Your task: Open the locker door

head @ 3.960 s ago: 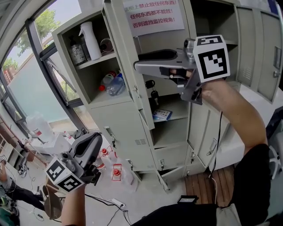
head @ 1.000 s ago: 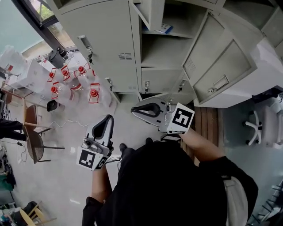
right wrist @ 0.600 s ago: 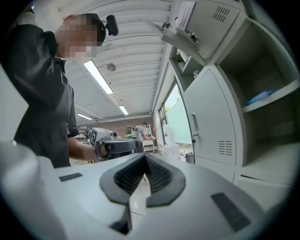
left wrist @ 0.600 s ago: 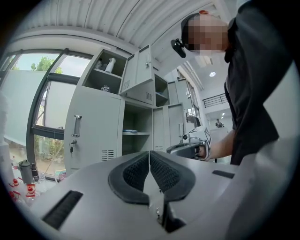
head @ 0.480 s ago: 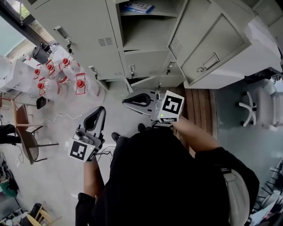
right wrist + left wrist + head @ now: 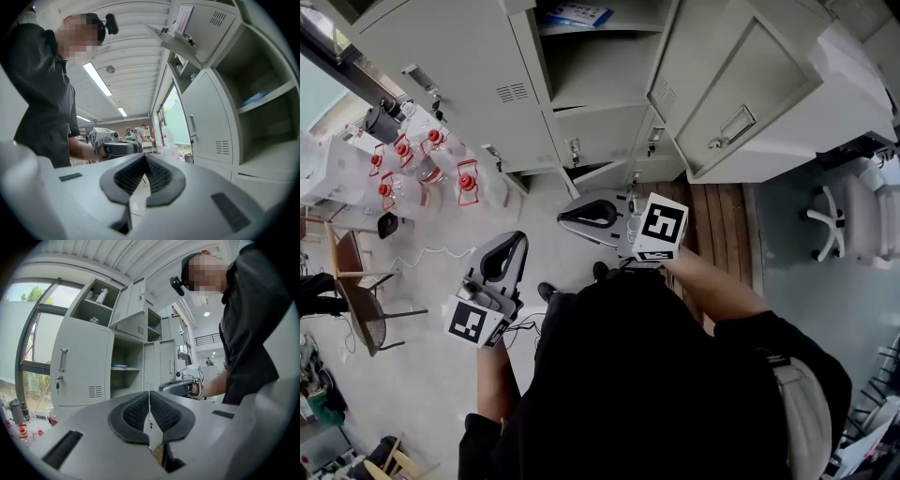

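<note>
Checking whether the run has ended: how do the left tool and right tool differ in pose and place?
The left tool points at the lockers; the right tool points sideways, across the person. The right tool sits nearer the lockers; the left tool hangs farther back over pale floor. Both are shut, empty and touching nothing.

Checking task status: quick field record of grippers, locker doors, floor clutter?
left gripper: shut, empty, low in front of the person
right gripper: shut, empty, touching nothing
locker door: swung open
closed door: at left, key hanging at lock
booklet: blue, on open shelf
jugs: red-capped, on floor by closed door
</note>
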